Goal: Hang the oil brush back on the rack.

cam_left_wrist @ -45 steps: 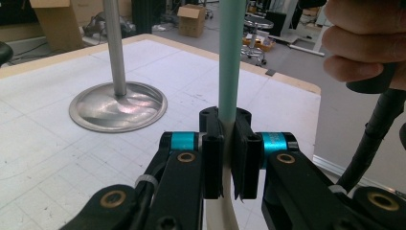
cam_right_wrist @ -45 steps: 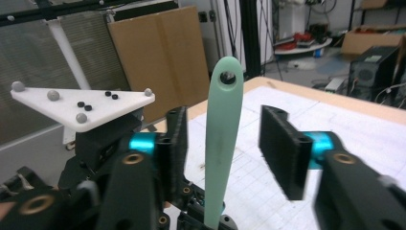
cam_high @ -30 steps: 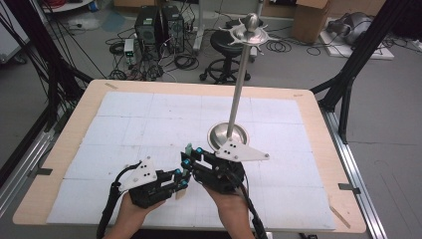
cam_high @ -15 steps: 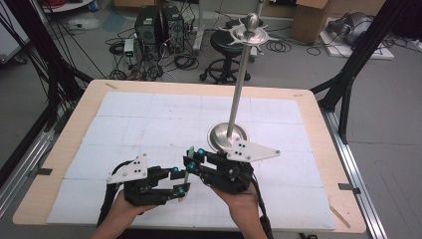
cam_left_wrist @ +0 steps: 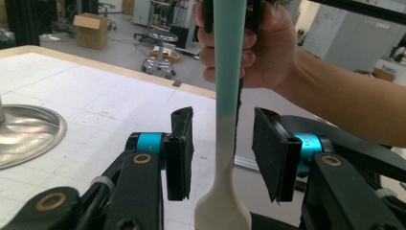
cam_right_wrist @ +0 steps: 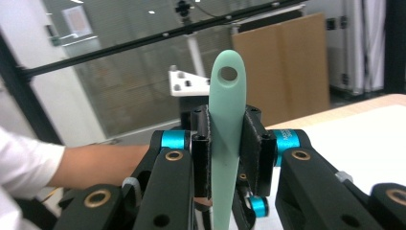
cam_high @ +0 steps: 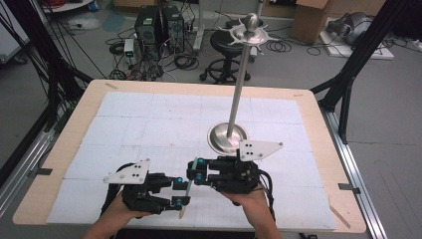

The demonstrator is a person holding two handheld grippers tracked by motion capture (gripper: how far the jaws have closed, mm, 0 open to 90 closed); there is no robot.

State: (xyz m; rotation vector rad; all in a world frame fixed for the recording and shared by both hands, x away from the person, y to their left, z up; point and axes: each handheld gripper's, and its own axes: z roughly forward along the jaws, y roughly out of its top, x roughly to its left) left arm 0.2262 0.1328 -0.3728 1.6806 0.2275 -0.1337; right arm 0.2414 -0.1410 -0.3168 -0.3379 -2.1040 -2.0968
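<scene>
A spatula-like utensil (cam_high: 188, 188) with a mint-green handle and a white head hangs between my two grippers near the table's front edge. My right gripper (cam_high: 195, 170) is shut on the green handle (cam_right_wrist: 227, 91), whose holed end sticks up past the right gripper (cam_right_wrist: 227, 120). My left gripper (cam_high: 178, 191) is open. In the left gripper view the utensil (cam_left_wrist: 229, 72) runs down the gap of the left gripper (cam_left_wrist: 223, 116) without touching either pad. Those jaws have just been opening off the utensil, then narrowing a little.
A tall metal stand rises from a round base (cam_high: 227, 137) just behind the right gripper, with a hooked top (cam_high: 251, 30). Its base (cam_left_wrist: 24, 134) shows in the left gripper view too. A white mat (cam_high: 149, 124) covers the wooden table (cam_high: 318, 124).
The left gripper's jaws have opened around the utensil's lower part. The right gripper has shifted to the right with the handle, and the two grippers now stand a little further apart.
</scene>
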